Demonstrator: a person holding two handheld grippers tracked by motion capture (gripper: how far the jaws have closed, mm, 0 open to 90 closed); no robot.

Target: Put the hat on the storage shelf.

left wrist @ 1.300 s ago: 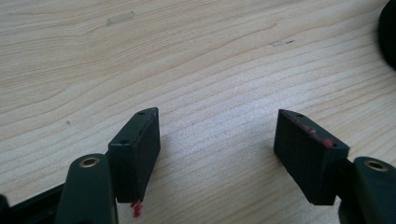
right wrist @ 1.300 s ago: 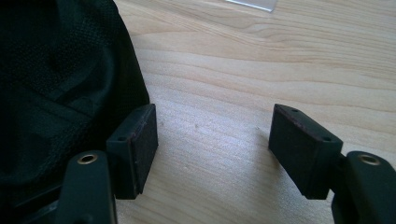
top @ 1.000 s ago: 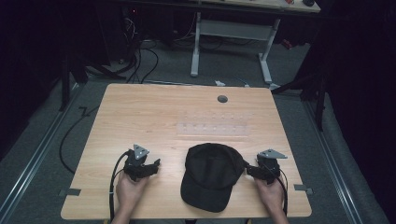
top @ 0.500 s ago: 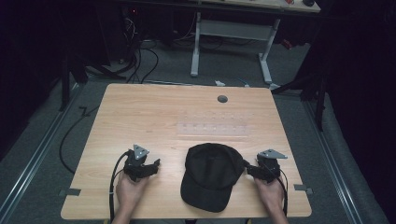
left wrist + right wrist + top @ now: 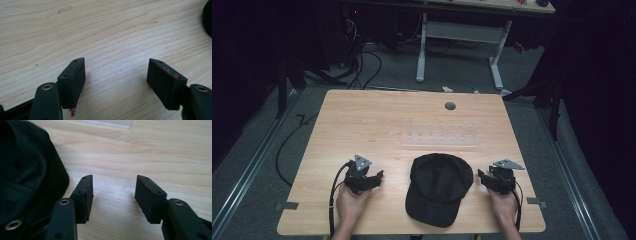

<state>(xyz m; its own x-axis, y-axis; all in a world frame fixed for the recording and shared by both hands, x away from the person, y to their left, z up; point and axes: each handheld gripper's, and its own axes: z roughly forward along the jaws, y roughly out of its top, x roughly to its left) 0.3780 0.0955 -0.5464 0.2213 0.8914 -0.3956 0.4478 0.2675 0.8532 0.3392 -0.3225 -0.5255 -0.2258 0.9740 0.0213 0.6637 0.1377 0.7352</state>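
Flanking the black cap (image 5: 438, 186), left gripper (image 5: 371, 177) and right gripper (image 5: 484, 178) stay unmoved, jaws wide.

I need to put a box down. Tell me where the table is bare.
The far left of the table, beyond the left tool, is bare wood. The far right holds a clear plastic strip and a small grey disc. The near edge is crowded: the black cap lies between both tools, the right tool just beside its crown.

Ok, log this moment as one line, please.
left hand-held gripper: open, on table | right hand-held gripper: open, beside cap | black cap: flat between them, ungrasped | table
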